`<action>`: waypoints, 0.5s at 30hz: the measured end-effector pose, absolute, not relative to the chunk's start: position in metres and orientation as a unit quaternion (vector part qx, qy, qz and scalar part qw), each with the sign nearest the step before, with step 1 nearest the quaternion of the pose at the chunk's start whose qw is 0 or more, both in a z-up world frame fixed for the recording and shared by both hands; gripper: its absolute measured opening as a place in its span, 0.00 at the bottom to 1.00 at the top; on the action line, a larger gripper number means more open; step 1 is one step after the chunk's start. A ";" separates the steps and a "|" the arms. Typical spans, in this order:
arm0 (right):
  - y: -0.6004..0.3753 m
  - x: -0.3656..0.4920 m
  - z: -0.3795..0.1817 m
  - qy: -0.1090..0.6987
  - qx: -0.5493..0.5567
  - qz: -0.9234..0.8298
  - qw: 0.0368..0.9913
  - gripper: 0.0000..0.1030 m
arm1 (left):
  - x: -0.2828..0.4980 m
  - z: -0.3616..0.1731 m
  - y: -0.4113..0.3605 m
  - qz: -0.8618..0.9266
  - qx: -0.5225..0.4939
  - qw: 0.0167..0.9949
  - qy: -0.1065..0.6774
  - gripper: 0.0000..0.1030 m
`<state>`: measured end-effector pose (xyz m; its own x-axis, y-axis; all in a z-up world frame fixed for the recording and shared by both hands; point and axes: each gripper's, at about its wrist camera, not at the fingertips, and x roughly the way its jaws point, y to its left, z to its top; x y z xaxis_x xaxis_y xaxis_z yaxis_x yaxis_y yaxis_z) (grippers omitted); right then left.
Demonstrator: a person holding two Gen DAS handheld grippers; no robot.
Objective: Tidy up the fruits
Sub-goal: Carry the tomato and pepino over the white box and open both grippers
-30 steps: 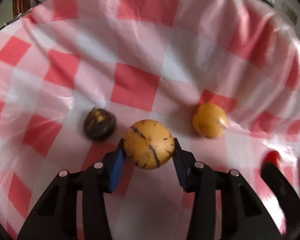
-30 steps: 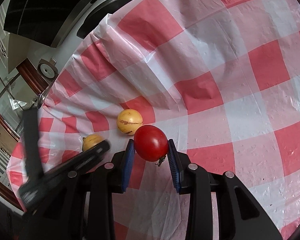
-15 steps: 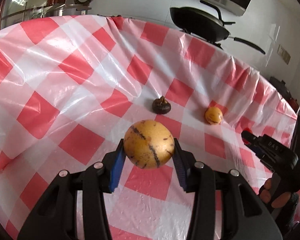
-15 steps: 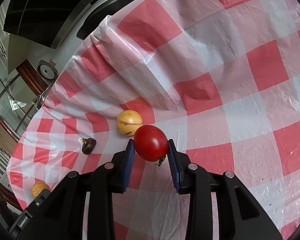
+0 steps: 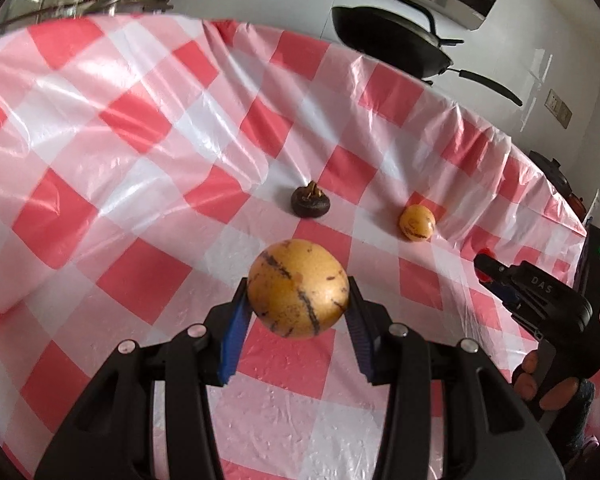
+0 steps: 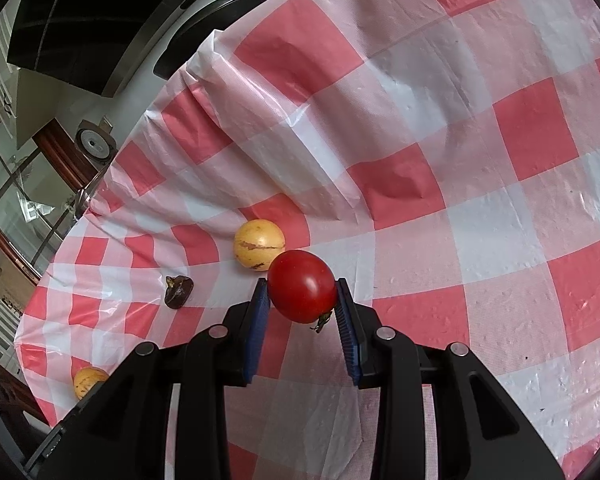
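My left gripper [image 5: 298, 294] is shut on a yellow fruit with dark streaks [image 5: 298, 280] and holds it above the checked cloth. Beyond it on the cloth lie a dark brown fruit [image 5: 311, 203] and a smaller yellow fruit [image 5: 417, 222]. My right gripper [image 6: 302, 286] is shut on a red tomato [image 6: 300, 280], stem end downward. In the right wrist view the loose yellow fruit [image 6: 259, 244] lies just behind the tomato and the dark fruit [image 6: 179, 291] sits to its left. The held yellow fruit [image 6: 88, 380] shows at the lower left edge.
A red-and-white checked plastic cloth [image 5: 140, 152] covers the table, wrinkled near its far edge. A black wok [image 5: 388, 46] sits on the counter behind it. The right gripper [image 5: 487, 266] and a person's hand [image 5: 540, 384] are at the right of the left wrist view.
My left gripper has pulled back from the two loose fruits, still shut on the yellow fruit, so they look smaller and farther. The right gripper and the tomato have not moved.
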<state>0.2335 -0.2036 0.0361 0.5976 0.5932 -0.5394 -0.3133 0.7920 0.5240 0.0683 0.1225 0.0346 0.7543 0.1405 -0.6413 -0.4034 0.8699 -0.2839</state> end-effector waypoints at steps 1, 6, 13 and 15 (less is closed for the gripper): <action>-0.204 0.233 0.036 0.366 0.191 0.260 0.873 0.33 | 0.069 0.030 0.126 0.145 -0.222 0.908 0.323 0.44; -0.204 0.232 0.037 0.362 0.193 0.263 0.873 0.33 | 0.071 0.020 0.137 0.154 -0.250 0.898 0.329 0.44; -0.210 0.196 0.045 0.363 0.184 0.242 0.881 0.33 | 0.060 0.021 0.149 0.155 -0.283 0.899 0.297 0.44; -0.210 0.167 0.052 0.365 0.182 0.248 0.879 0.33 | 0.053 0.023 0.149 0.159 -0.282 0.899 0.296 0.44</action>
<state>0.1667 -0.2100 0.0524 0.6102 0.5692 -0.5510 -0.3041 0.8106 0.5005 0.0531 0.1488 0.0230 0.7743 0.1183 -0.6217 -0.4527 0.7900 -0.4135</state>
